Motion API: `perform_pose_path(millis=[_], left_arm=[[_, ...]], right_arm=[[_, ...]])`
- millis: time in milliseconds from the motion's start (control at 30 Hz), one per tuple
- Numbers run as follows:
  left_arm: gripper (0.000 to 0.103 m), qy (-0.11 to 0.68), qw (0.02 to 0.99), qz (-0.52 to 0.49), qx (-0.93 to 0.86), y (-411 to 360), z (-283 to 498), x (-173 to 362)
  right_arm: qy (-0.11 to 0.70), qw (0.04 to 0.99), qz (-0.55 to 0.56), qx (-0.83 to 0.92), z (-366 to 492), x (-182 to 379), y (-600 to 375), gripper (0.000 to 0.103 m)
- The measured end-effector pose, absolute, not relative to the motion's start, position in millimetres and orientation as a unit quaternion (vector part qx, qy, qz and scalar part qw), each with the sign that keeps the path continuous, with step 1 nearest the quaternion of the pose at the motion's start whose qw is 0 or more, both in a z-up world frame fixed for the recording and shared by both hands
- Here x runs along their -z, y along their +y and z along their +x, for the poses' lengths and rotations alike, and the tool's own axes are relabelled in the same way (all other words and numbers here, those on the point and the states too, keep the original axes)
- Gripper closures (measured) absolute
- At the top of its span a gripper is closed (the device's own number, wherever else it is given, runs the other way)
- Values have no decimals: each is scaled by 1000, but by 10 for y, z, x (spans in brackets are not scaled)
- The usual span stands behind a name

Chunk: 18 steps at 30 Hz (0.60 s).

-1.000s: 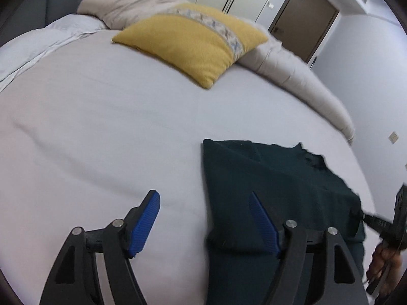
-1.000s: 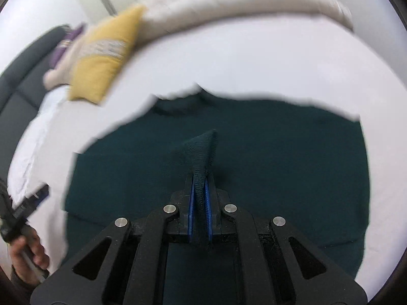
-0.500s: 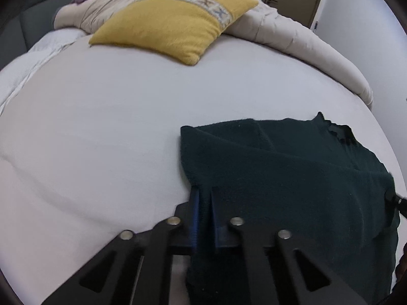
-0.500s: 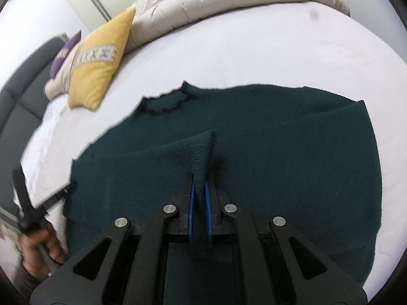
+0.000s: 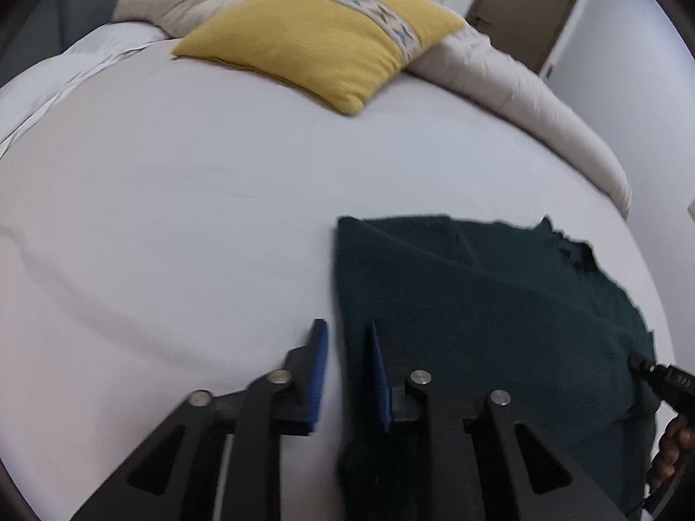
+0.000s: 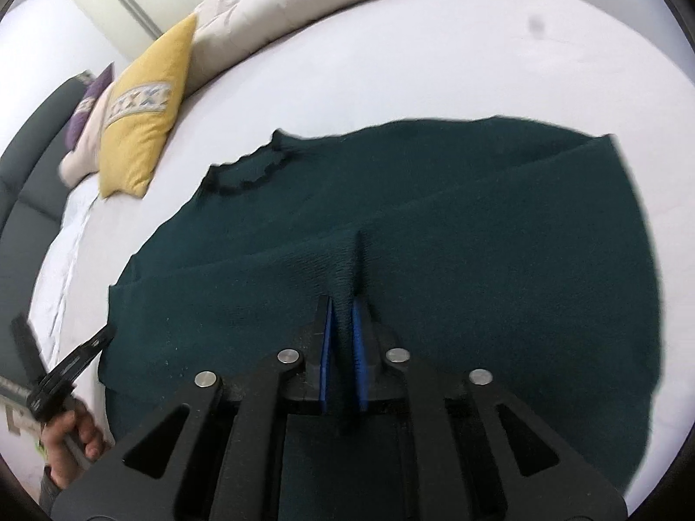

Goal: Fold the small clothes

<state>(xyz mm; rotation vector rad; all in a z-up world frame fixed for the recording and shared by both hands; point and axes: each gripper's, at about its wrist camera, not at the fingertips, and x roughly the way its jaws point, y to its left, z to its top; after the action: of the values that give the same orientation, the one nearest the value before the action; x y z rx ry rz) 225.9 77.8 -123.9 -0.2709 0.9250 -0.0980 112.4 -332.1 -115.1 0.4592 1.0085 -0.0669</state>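
A dark green knit sweater [image 6: 434, 225] lies spread on the white bed sheet [image 6: 434, 65], neck opening at the far left. My right gripper [image 6: 342, 325] is nearly shut, pinching a raised ridge of the sweater's fabric. In the left wrist view the sweater [image 5: 478, 304] lies at the right. My left gripper [image 5: 345, 347] straddles the sweater's left edge with a narrow gap between its blue pads; the fabric edge sits between them. The right gripper's tip [image 5: 664, 377] shows at the far right.
A yellow pillow [image 5: 321, 39] and a beige duvet [image 5: 499, 74] lie at the head of the bed. A brown door [image 5: 525, 4] is behind them. White sheet lies to the left of the sweater. A dark headboard [image 6: 26, 165] stands at the left.
My left gripper, shut on the sweater's edge half a second ago, has opened a little. My right gripper stays pinched on the fabric ridge and has lowered it toward the sweater.
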Motion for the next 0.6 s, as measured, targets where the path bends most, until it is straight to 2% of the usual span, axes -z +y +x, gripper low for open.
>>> perform_pose_path(millis=[67,133,267,333,367,433,500,533,600], left_arm=[[81,422,896,-127,44,800,2129,1114],[81,408,905,-109,53,733,2004,1032],[81,431,898,-52,65,488,1962,1194],[78,450,891,-23,58,434,2006,1382],[73,444,894,-17,55,435,2002,1393],[73,445,893,-21,59,456,2015,1390],[73,443,895,-6,59,422,1999,1388],[73,441,895,-4,59,418,1998,1392],[73,441,895,-13,59,447,2012,1407]], right_arm=[[471,857,206,41,1057,1032,-3295,92],[457,867,193,39,973,922,-3228,86],[456,877,151,8,871,865,-2912,86],[470,872,133,12,871,980,-2862,89],[486,864,131,18,885,1113,-2893,89],[466,870,160,2,826,1194,-3031,93],[459,866,197,3,776,1154,-3154,93],[457,867,198,11,749,1114,-3170,87],[449,875,177,42,674,1017,-3176,86]])
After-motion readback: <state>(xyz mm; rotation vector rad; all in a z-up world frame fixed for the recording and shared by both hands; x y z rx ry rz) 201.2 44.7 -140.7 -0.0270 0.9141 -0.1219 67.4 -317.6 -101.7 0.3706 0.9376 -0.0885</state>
